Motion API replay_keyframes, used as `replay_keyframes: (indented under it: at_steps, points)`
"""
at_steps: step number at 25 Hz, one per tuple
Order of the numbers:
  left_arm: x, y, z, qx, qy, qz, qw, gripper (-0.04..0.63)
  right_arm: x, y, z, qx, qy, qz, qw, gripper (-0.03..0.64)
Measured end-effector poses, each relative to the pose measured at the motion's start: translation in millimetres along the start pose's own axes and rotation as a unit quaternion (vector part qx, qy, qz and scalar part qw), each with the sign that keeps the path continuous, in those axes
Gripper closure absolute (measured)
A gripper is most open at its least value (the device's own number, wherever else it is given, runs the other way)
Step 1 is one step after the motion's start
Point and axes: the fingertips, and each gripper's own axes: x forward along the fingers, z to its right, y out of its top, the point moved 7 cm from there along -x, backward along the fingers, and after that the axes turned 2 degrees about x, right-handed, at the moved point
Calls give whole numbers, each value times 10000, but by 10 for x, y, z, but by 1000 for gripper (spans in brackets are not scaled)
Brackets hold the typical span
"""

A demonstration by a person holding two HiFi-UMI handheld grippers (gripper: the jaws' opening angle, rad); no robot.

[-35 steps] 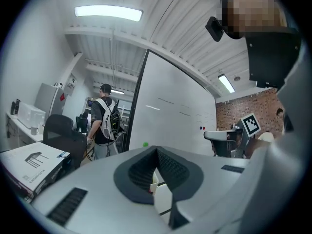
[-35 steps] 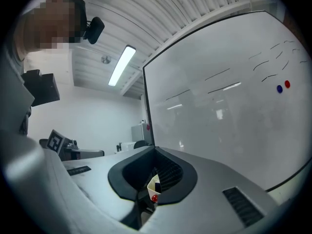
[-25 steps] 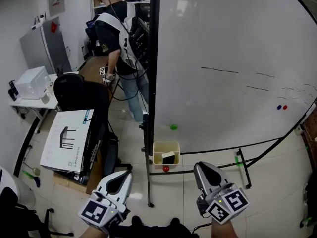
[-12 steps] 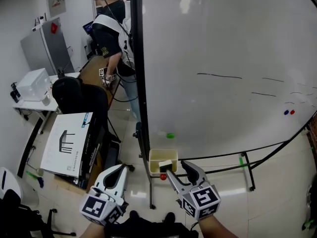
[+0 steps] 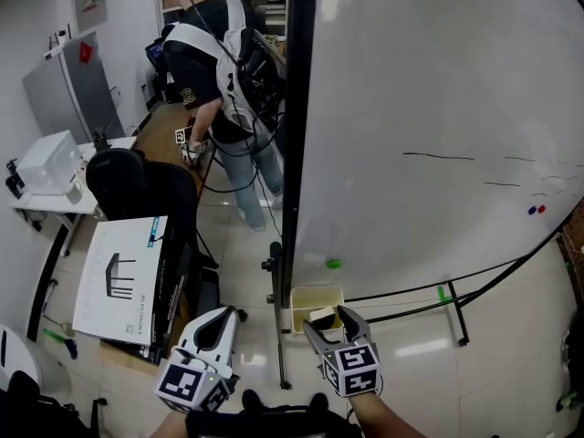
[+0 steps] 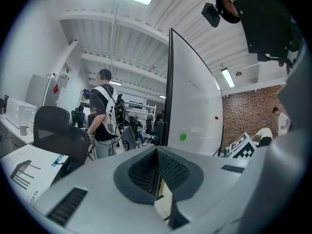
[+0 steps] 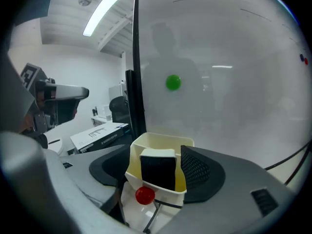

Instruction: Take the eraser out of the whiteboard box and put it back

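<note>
A cream whiteboard box [image 5: 315, 297] hangs at the bottom left corner of the whiteboard [image 5: 438, 108]. A black eraser with a white back [image 7: 158, 170] stands upright inside the box [image 7: 161, 141]; from the head view the eraser [image 5: 321, 316] peeks out at the box's front. My right gripper [image 5: 327, 325] is open. Its jaws have just been opening and stand either side of the box's front, the pads touching nothing. My left gripper [image 5: 222, 318] hangs shut and empty to the left, apart from the box; in its own view the left gripper [image 6: 157, 172] shows pads closed together.
A red magnet [image 7: 145, 195] sticks to the box's front and a green magnet [image 7: 172, 82] to the board above. The board's black stand post [image 5: 279, 336] rises between my grippers. A person [image 5: 214, 53], a black chair [image 5: 137, 185] and a flat white carton [image 5: 123, 276] are at the left.
My right gripper has dropped and come in to the box, and its jaws went from shut to wide open. The left gripper shifted a little; it stays shut.
</note>
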Motion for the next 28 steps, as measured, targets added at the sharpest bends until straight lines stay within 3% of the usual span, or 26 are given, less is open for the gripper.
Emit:
replay_keyframes:
  at_steps: [8,17,21,28]
  points:
    - [18,-71,-145,-93,-194,-19,9998,568,184,-135,-16,-41,-463,-97,9989,281]
    - [-23,-115,-93,-162,-213,-64,9996,568,212,-170,-27,15,-657,-174,9977,328]
    - [-66,-118,-60,-191,-182,-26,9996,568,202,-163,-26,158,-534,-140,9984,330]
    - [-155,-43,-44,-153,-171,100,9997,568,-213,291,-20,270,-301,620,9973,331]
